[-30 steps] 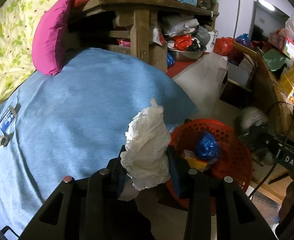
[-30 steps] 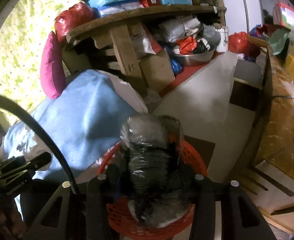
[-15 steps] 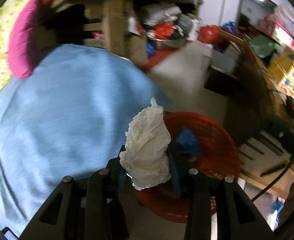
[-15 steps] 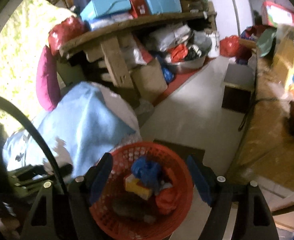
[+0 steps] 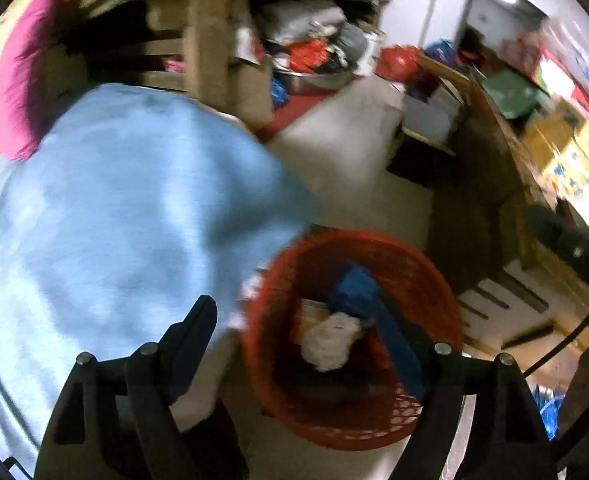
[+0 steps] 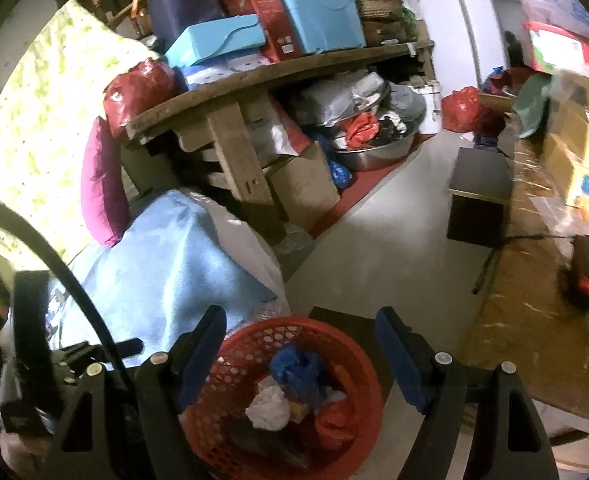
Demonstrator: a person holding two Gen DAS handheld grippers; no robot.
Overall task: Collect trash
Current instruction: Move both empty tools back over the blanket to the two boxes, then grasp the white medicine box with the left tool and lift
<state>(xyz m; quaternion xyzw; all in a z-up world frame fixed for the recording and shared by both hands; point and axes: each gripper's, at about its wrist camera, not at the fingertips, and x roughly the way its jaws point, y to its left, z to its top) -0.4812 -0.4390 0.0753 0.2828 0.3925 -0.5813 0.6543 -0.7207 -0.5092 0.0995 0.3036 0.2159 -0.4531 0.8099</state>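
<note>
Left view: left gripper spread wide, holding nothing; tissue lies crumpled in the red basket, no clear long axis, near the blue bag. Right view: right gripper wide, empty; tissue in basket, left of the bag.

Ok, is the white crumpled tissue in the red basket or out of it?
In. The white tissue lies inside the red basket beside a blue bag, and the left gripper is open and empty.

I see open floor beyond the basket; the bed crowds its left rim, the cluttered shelf behind.
</note>
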